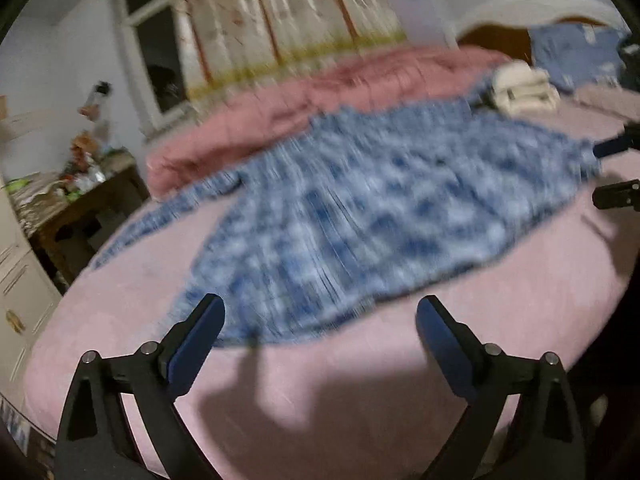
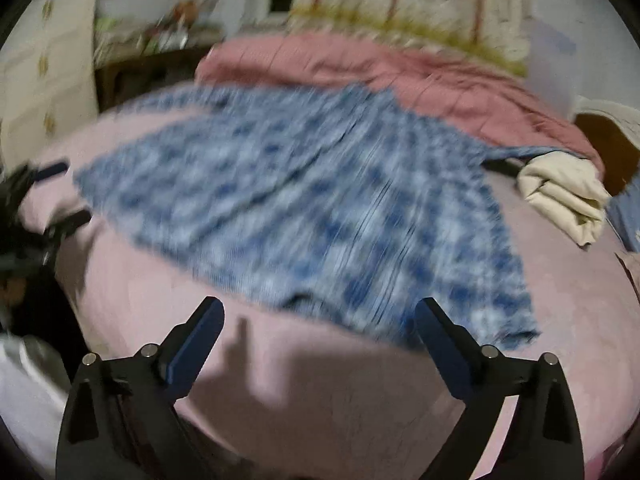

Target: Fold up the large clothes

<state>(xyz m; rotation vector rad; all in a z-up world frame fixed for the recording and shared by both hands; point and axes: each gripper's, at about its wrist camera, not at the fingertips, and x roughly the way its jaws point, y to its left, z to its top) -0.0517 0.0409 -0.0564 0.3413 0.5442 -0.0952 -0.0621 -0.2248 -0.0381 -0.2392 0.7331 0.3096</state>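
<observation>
A large blue-and-white checked garment (image 1: 360,208) lies spread flat on a pink bed sheet (image 1: 340,392); both views are blurred by motion. My left gripper (image 1: 320,312) hangs open just above the garment's near hem, nothing between its fingers. In the right wrist view the same garment (image 2: 312,208) fills the middle, and my right gripper (image 2: 320,312) is open over its near edge, close to the near right corner. Each gripper shows at the other view's edge: the right one (image 1: 616,168) at the far right, the left one (image 2: 60,196) at the far left.
A rumpled darker pink quilt (image 1: 320,96) lies along the far side of the bed. Folded cream cloth (image 2: 564,200) sits by the headboard, with a blue pillow (image 1: 576,52) behind. A cluttered wooden desk (image 1: 80,196) and white drawers (image 1: 20,280) stand beside the bed.
</observation>
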